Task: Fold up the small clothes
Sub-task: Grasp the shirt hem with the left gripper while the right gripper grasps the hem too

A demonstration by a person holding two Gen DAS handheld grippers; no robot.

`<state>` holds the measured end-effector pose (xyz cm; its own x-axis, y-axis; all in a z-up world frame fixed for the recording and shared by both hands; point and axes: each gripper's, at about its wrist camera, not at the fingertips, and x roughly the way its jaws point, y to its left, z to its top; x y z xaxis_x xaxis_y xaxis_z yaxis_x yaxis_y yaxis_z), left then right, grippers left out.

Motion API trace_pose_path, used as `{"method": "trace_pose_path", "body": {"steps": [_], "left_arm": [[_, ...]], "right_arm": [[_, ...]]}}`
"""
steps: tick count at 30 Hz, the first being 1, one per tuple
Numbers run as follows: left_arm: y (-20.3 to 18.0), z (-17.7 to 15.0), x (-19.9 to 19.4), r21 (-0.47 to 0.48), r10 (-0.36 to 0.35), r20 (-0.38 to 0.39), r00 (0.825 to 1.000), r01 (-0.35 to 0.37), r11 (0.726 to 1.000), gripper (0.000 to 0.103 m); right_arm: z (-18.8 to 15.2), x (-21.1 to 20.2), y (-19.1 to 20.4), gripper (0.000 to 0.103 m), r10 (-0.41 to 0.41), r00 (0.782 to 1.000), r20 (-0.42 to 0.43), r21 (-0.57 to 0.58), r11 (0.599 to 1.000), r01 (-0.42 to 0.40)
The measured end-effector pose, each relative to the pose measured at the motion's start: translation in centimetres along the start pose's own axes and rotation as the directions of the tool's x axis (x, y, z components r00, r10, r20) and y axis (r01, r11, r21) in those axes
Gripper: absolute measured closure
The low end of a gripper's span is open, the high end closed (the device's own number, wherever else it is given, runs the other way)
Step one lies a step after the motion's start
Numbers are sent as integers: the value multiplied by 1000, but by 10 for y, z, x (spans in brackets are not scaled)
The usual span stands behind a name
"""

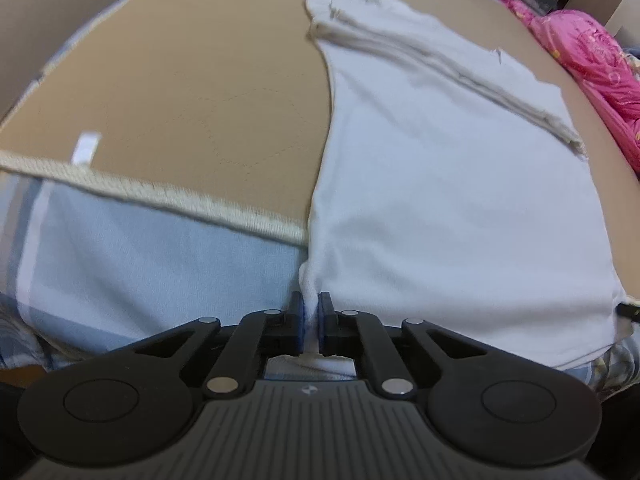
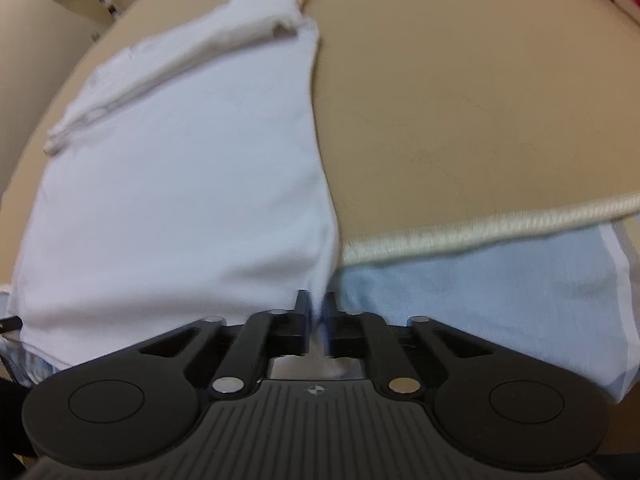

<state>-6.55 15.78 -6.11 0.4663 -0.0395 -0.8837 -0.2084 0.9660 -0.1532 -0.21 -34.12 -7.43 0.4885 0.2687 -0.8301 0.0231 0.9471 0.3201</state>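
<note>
Jaws of the left gripper [image 1: 311, 322] stand almost together, with only a narrow slot between the blue pads, and that slot is filled by a bunched fold of the white garment [image 1: 440, 184]. The grip is on the garment's near left corner. From there the garment runs away from the camera, lying flat on the tan mat [image 1: 192, 92], with its near portion hanging over the mat's cream corded edge [image 1: 152, 196]. A thicker folded band [image 1: 440, 64] crosses the garment's far end at a slant. Below the corded edge, left of the gripper, lies light blue fabric [image 1: 160, 264]. A small white tag [image 1: 85, 150] sits on the mat near the left edge. Pink cloth [image 1: 592, 52] lies at the far right, beyond the mat.

In the right wrist view, the right gripper [image 2: 318, 320] shows the same condition: jaws nearly closed, pinching a gathered fold of the garment [image 2: 180, 184] at its near right corner. Cloth is visible between the pads and behind them, inside the gripper frame. The garment spreads to the left and away over the mat [image 2: 480, 80], with the folded band [image 2: 192, 56] at its far end. The corded edge [image 2: 500, 224] runs to the right of the gripper, and the blue fabric [image 2: 500, 292] lies below it. This view is blurred, so fine detail cannot be read.
</note>
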Motion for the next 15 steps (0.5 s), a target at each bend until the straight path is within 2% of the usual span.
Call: {"method": "trace_pose_path", "body": {"steps": [2, 4, 5, 7, 8, 9, 13, 15], "left_arm": [[1, -1, -3, -10, -6, 4, 1000, 6, 1000, 96], [3, -1, 1, -24, -13, -19, 1000, 13, 1000, 96], [4, -1, 4, -30, -16, -32, 999, 15, 999, 96], [5, -1, 8, -35, -11, -53, 999, 9, 999, 94], [4, -1, 9, -32, -9, -62, 998, 7, 999, 91], [3, -1, 9, -26, -8, -62, 998, 6, 1000, 90], [-1, -2, 11, -6, 4, -59, 998, -4, 1000, 91], [-1, -1, 9, -6, 4, -45, 999, -5, 1000, 96]], "right_arm": [[2, -7, -6, 98, 23, 999, 31, 53, 998, -25], [1, -4, -11, 97, -6, 1000, 5, 88, 996, 5], [0, -1, -12, 93, -11, 1000, -16, 94, 996, 13], [-3, 7, -9, 93, -11, 998, -61, 81, 997, 16], [-4, 13, -6, 86, -18, 996, -82, 60, 998, 23], [-5, 15, -4, 84, -30, 995, -92, 43, 998, 34], [-6, 16, -1, 83, -39, 995, -95, 33, 999, 43], [-6, 13, 1, 94, -33, 997, -74, 31, 999, 35]]}}
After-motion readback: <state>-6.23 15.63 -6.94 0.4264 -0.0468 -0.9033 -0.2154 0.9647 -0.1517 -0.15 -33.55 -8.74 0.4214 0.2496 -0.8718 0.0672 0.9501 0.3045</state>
